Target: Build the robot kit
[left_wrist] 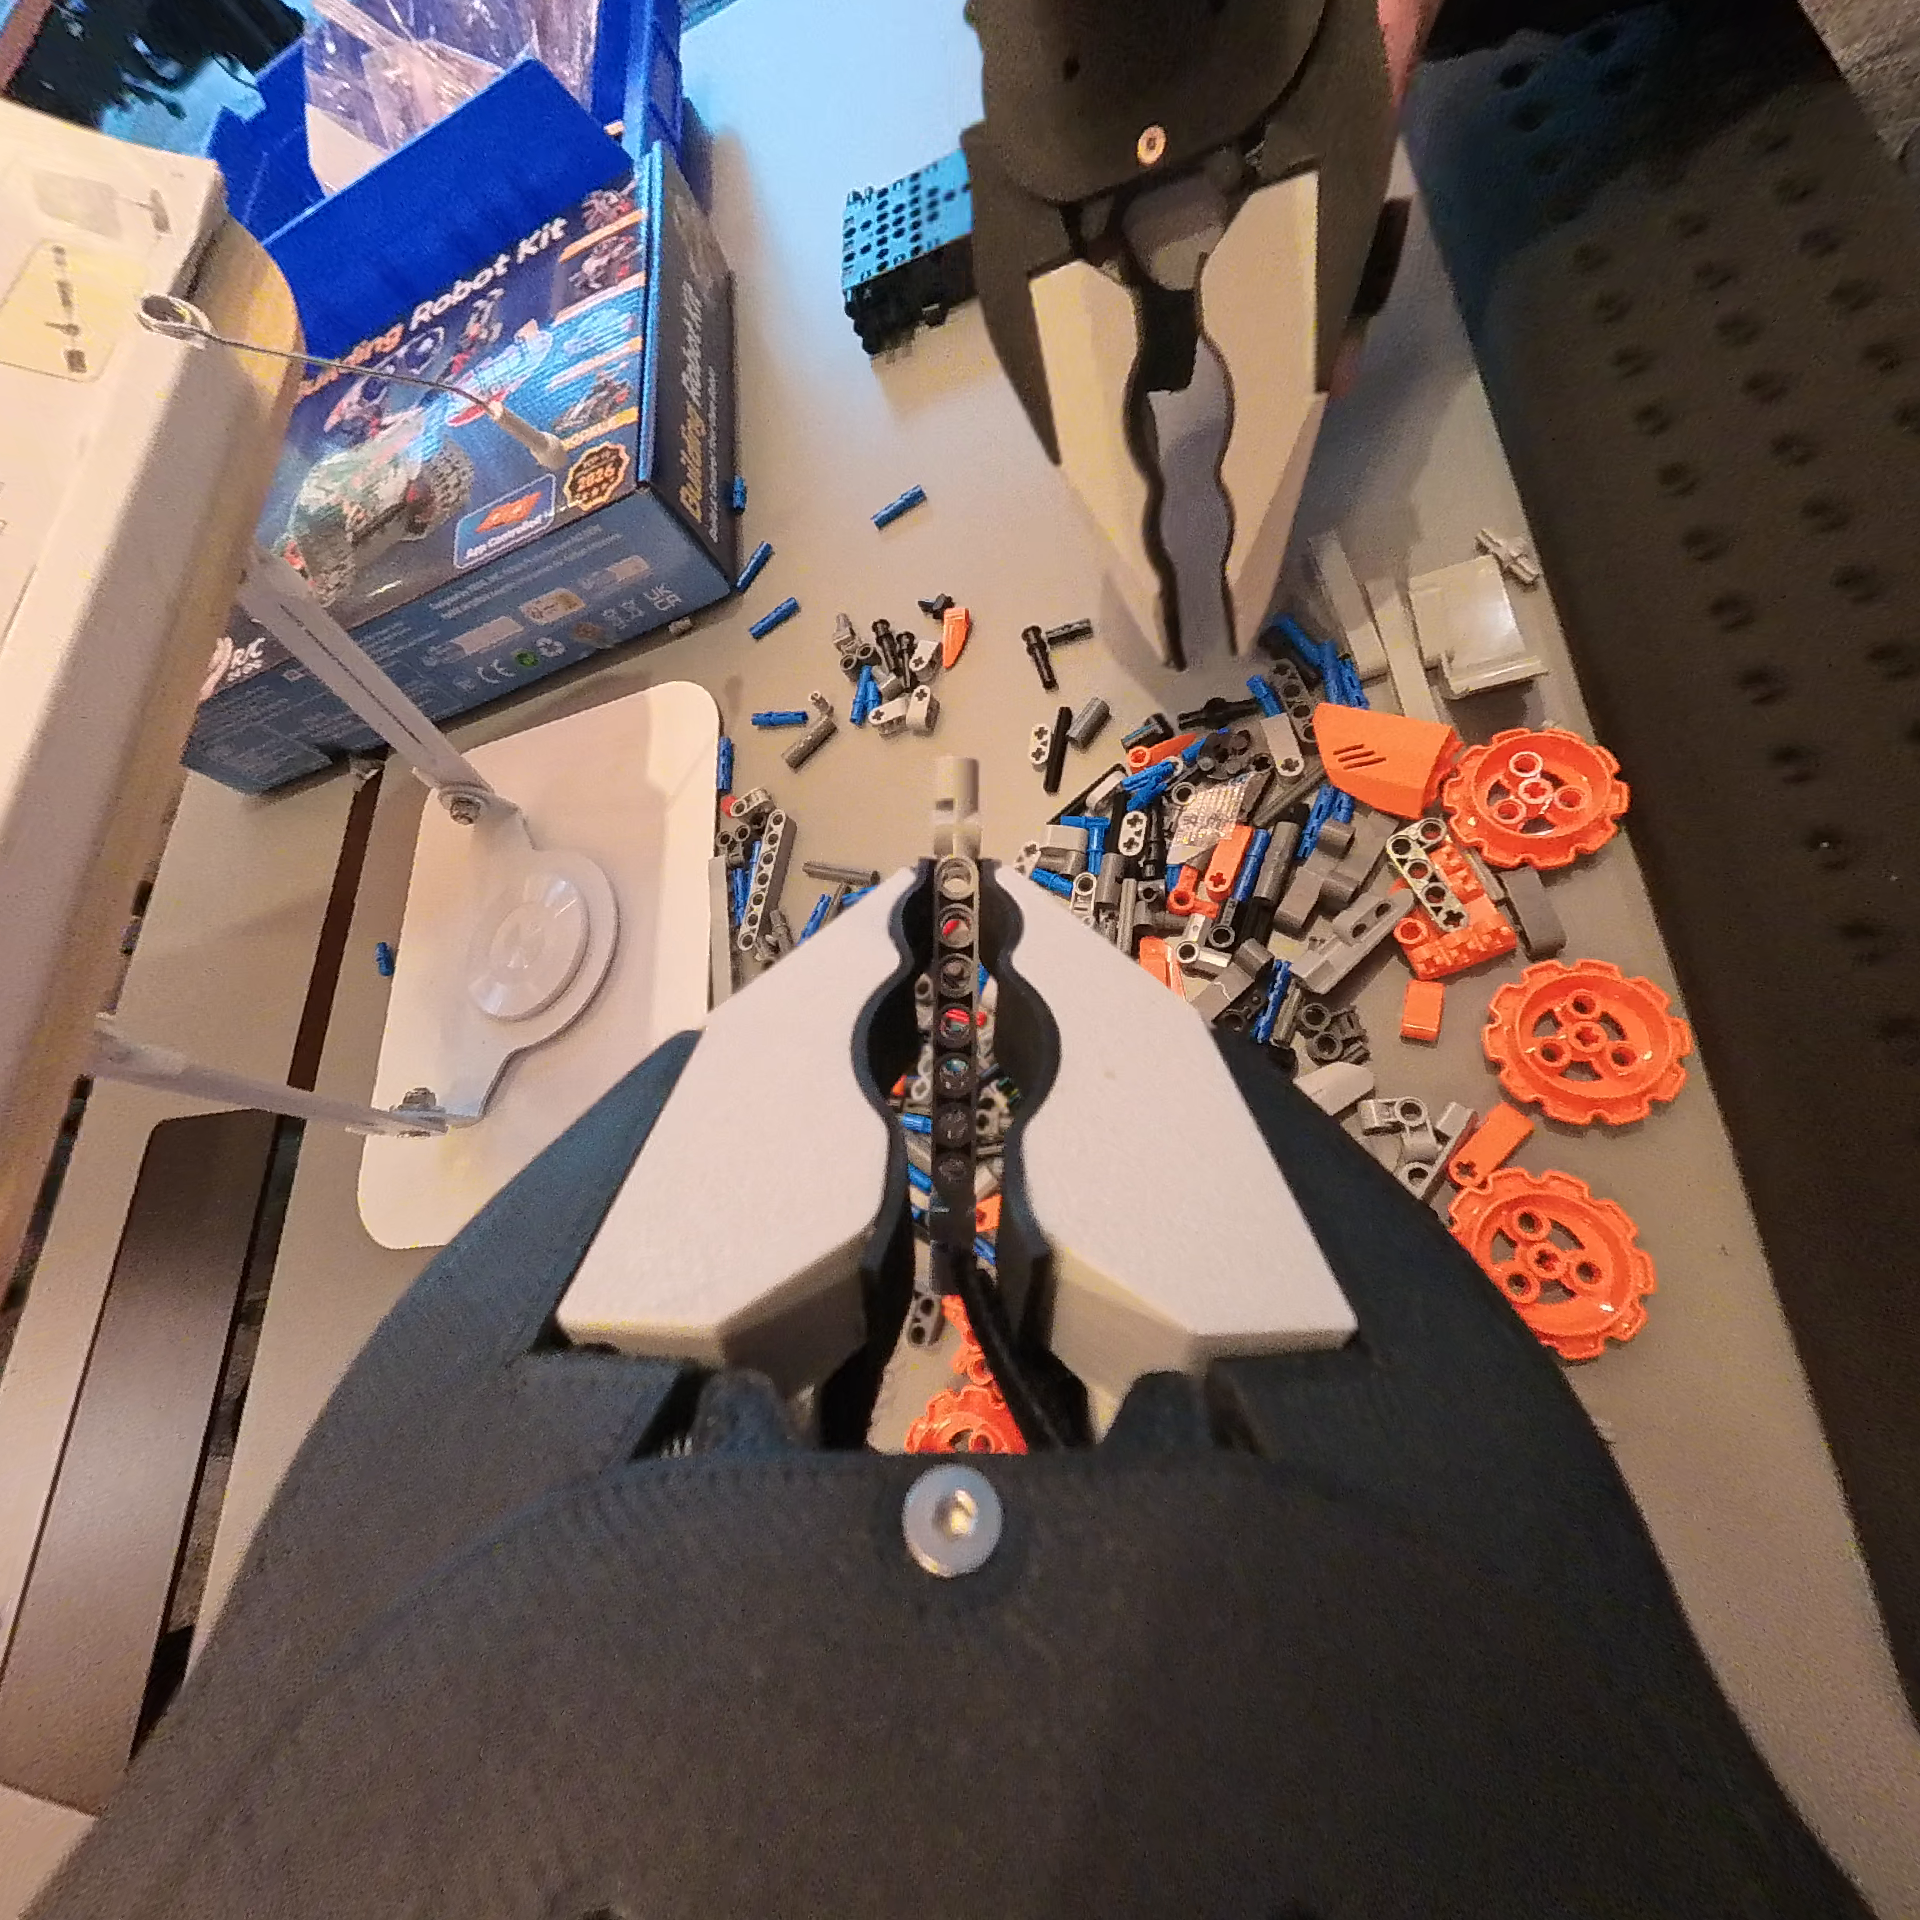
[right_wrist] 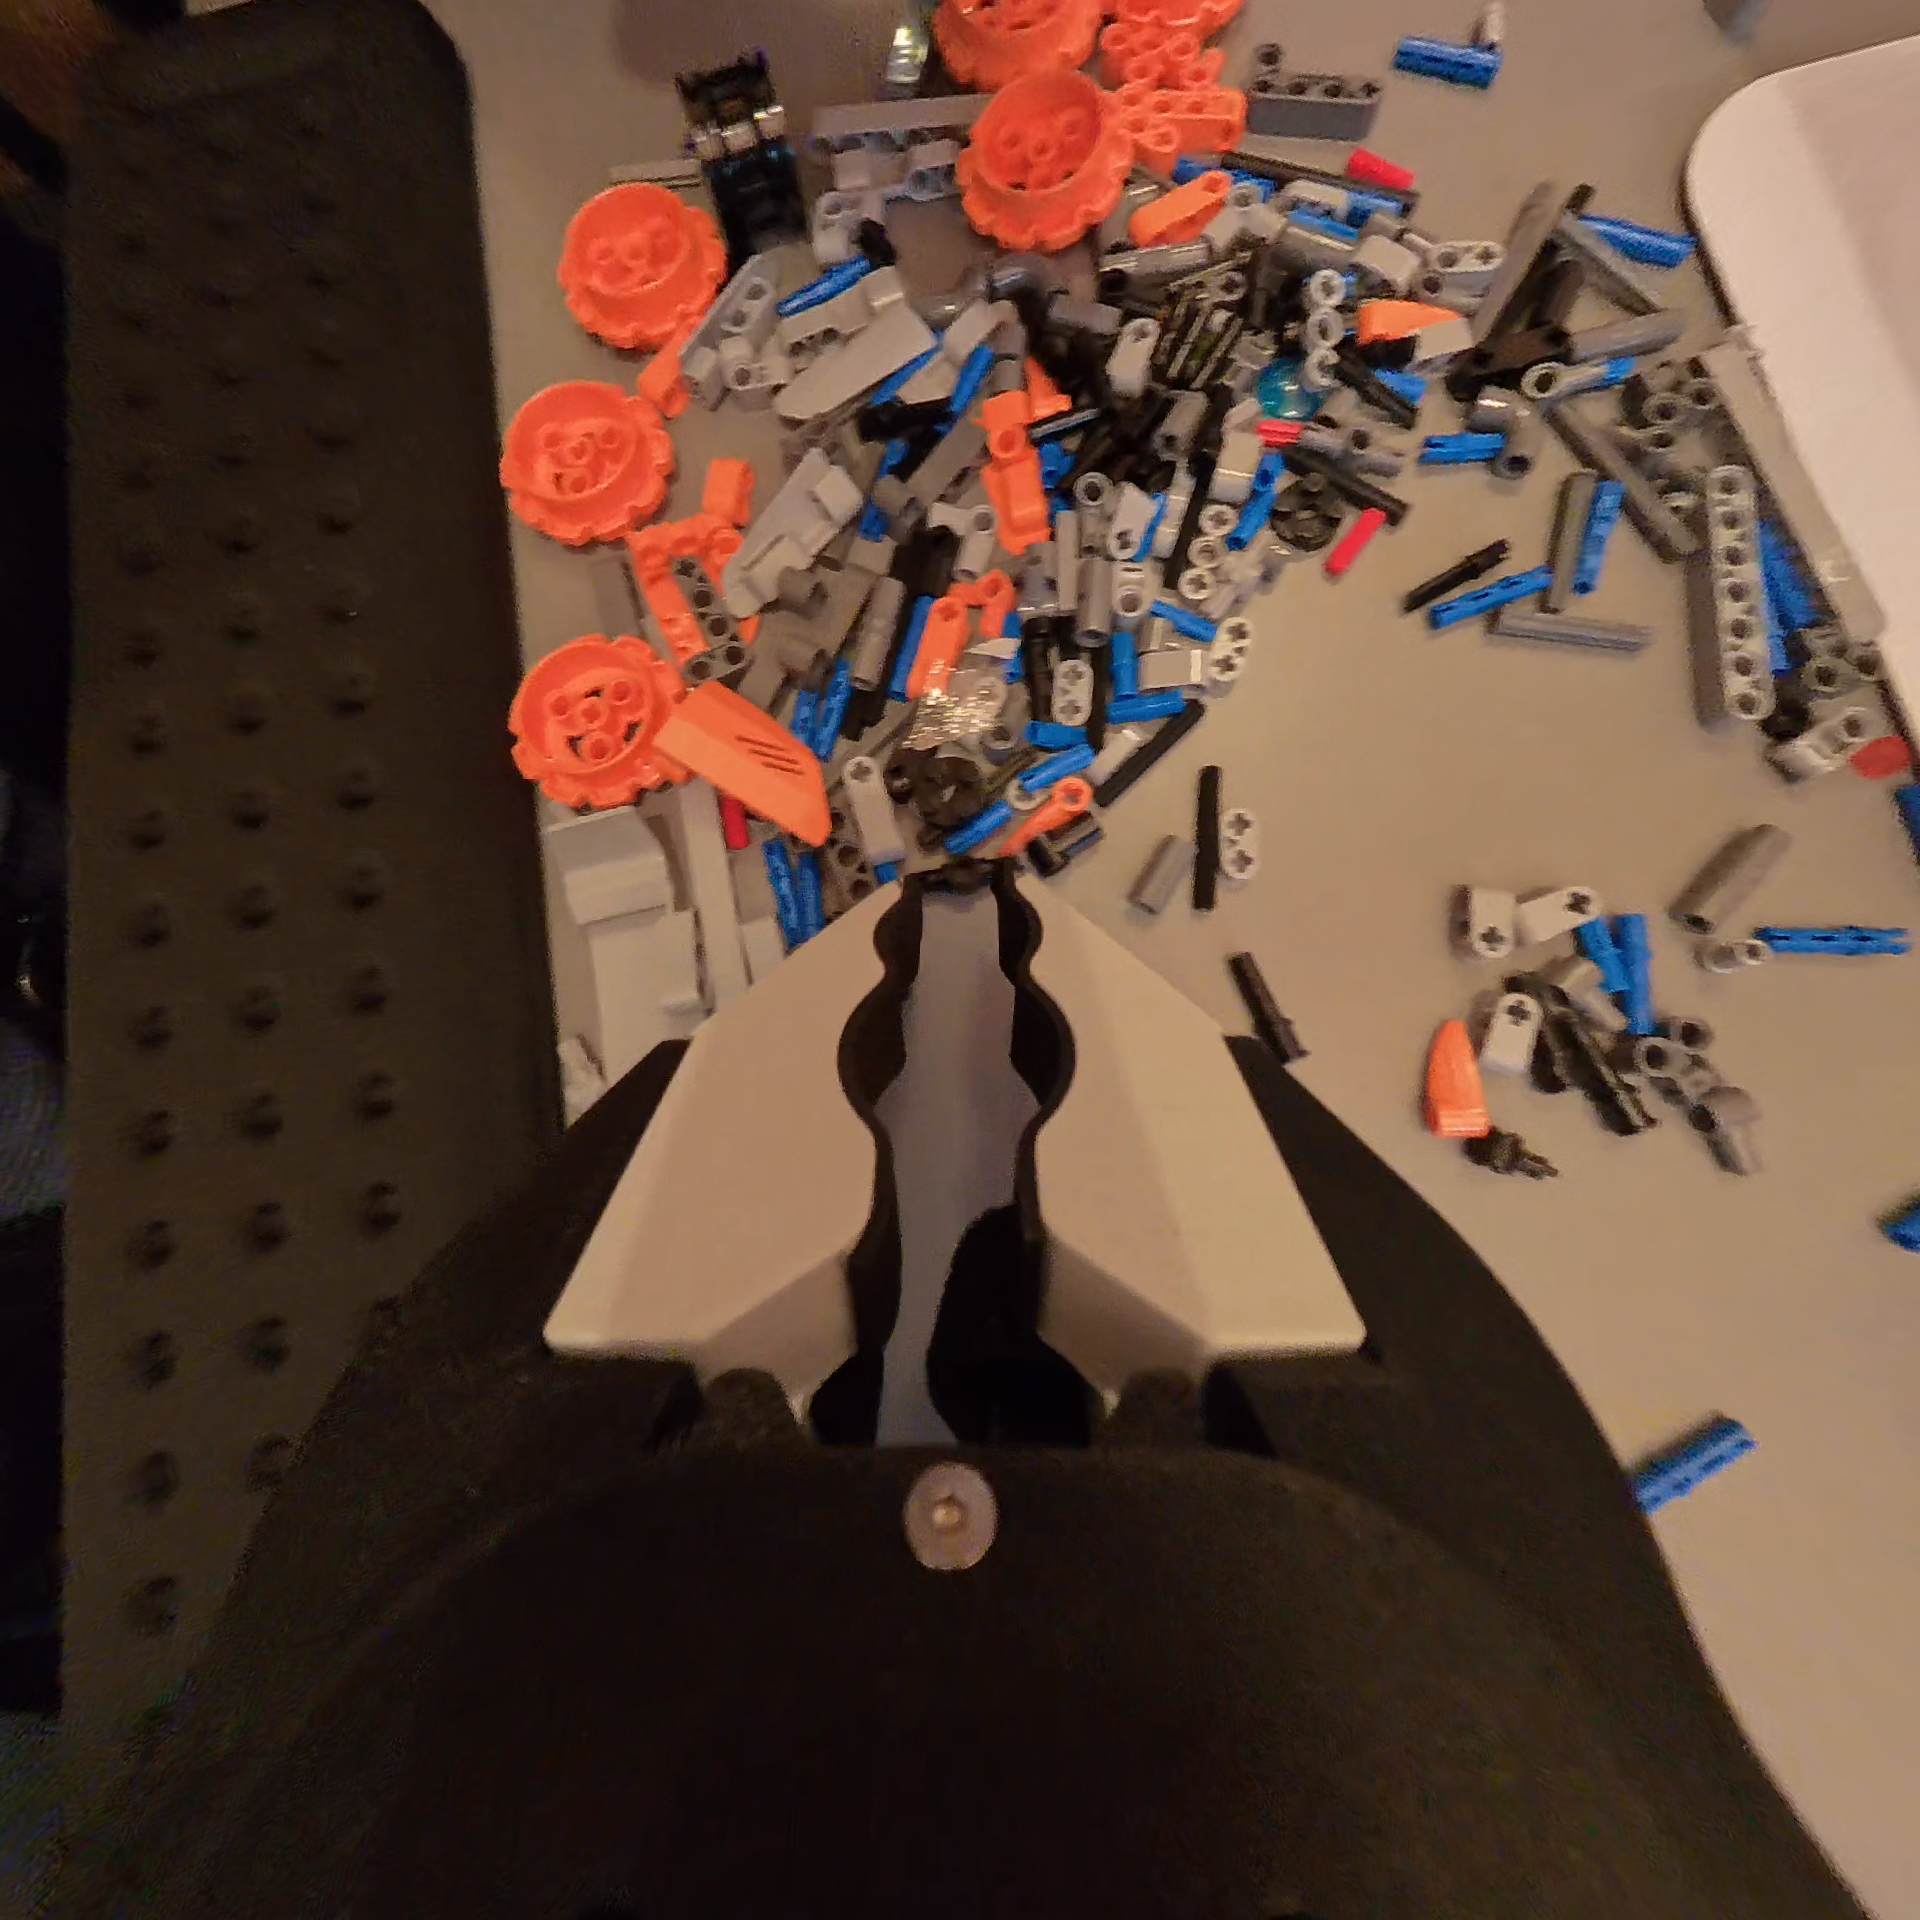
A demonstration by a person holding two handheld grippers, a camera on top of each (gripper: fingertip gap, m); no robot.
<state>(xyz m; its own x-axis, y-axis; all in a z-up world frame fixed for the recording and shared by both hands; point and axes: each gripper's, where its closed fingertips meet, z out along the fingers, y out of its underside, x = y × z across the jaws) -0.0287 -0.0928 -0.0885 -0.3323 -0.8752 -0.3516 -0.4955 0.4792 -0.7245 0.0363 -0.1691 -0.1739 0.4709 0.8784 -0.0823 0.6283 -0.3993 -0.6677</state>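
Observation:
My left gripper is shut on a long black beam with holes, which lies lengthwise between the fingers. A light grey connector sticks out past the tips. It is held above the pile of orange, blue, grey and black building parts. My right gripper is narrowly closed on a small black piece at the near edge of the pile, tips down at the table. It also shows in the left wrist view, pointing down behind the pile.
Orange toothed wheels lie along the pile's right side beside a black studded mat. A blue kit box and a white tray with a metal stand are on the left. A black-and-blue block sits behind. Loose parts lie scattered. The gap from one gripper's tips to the other's is roughly 15 cm.

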